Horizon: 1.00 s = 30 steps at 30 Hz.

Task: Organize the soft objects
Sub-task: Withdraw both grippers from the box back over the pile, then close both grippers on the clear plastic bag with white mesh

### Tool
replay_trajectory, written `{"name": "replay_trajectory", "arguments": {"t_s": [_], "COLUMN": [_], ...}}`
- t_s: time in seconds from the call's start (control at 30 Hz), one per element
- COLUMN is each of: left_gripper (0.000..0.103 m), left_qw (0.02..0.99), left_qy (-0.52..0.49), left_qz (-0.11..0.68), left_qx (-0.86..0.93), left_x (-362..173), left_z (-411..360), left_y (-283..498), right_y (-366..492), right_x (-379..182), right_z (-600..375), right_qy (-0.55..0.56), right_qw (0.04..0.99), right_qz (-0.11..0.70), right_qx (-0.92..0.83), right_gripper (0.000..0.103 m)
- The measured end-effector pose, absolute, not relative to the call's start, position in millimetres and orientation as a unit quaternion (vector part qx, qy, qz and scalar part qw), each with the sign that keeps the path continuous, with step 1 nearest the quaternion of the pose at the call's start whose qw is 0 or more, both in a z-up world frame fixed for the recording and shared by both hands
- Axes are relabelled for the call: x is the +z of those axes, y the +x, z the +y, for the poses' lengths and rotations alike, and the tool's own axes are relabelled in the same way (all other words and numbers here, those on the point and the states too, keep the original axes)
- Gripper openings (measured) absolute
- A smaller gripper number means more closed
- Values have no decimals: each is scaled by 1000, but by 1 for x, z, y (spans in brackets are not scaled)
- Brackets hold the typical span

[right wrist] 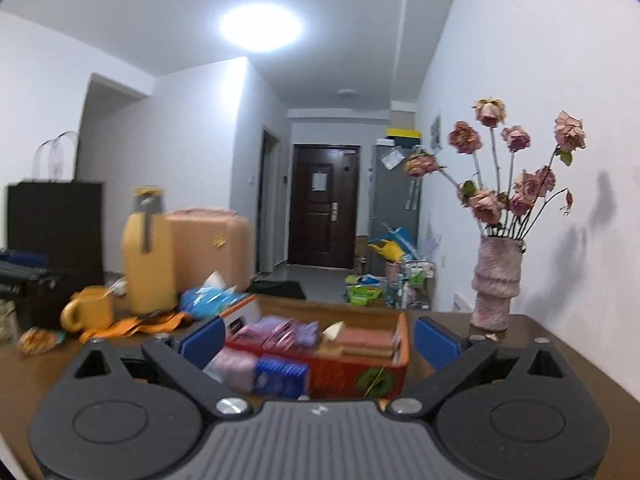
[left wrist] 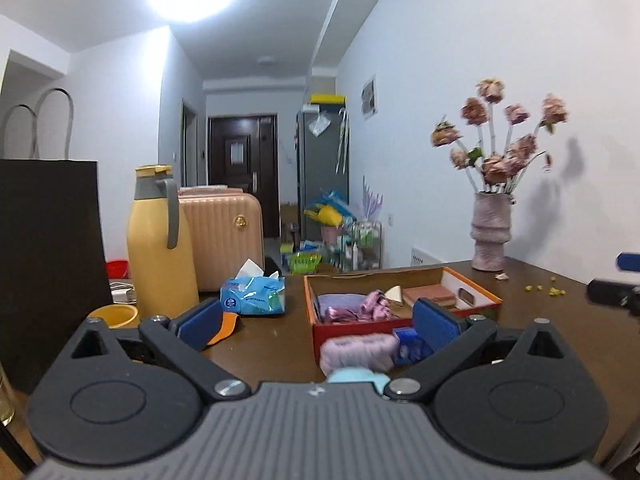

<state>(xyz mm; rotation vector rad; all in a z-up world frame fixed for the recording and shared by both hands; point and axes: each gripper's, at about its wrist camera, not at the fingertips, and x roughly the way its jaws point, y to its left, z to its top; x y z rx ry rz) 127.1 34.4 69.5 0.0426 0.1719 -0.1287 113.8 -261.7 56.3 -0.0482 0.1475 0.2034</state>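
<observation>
Hovering with fingers spread wide and empty, the left gripper [left wrist: 316,322] faces the red box [left wrist: 400,312]. A pink fluffy roll [left wrist: 358,352] lies between its fingers. The right gripper [right wrist: 316,340], equally wide and empty, has the box straight ahead.

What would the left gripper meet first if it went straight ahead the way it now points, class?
Most likely the fluffy pale pink soft roll lying on the brown wooden table just before the open red and orange cardboard box. The left gripper is open and empty; depth is uncertain in this fisheye view.

Both low tabletop views face the box [left wrist: 400,304] closely.
</observation>
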Motion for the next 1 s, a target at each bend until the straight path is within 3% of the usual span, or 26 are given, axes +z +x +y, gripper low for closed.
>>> {"name": "replay_trajectory", "arguments": {"t_s": [0.17, 0.37, 0.77, 0.87, 0.93, 1.0], "left_gripper": [103, 103, 103, 102, 84, 71], "left_qw": [987, 984, 978, 974, 970, 963], "left_qy": [-8, 10, -8, -31, -44, -56], "left_qz": [127, 155, 198, 205, 218, 235], "left_qx": [-94, -89, -72, -91, -103, -118], "left_x": [28, 11, -7, -5, -4, -5], "left_z": [33, 25, 23, 20, 16, 14], "left_y": [77, 75, 130, 156, 176, 195], "right_y": [61, 46, 104, 132, 155, 180], "right_x": [17, -11, -27, -24, -23, -23], "right_z": [-246, -227, -229, -228, -227, -228], "right_qy": [-5, -1, 49, 65, 82, 107], "right_qw": [989, 982, 970, 966, 962, 957], "right_qz": [91, 132, 187, 197, 204, 213], "right_qx": [115, 135, 150, 157, 161, 167], "right_gripper": [101, 101, 92, 85, 82, 71]}}
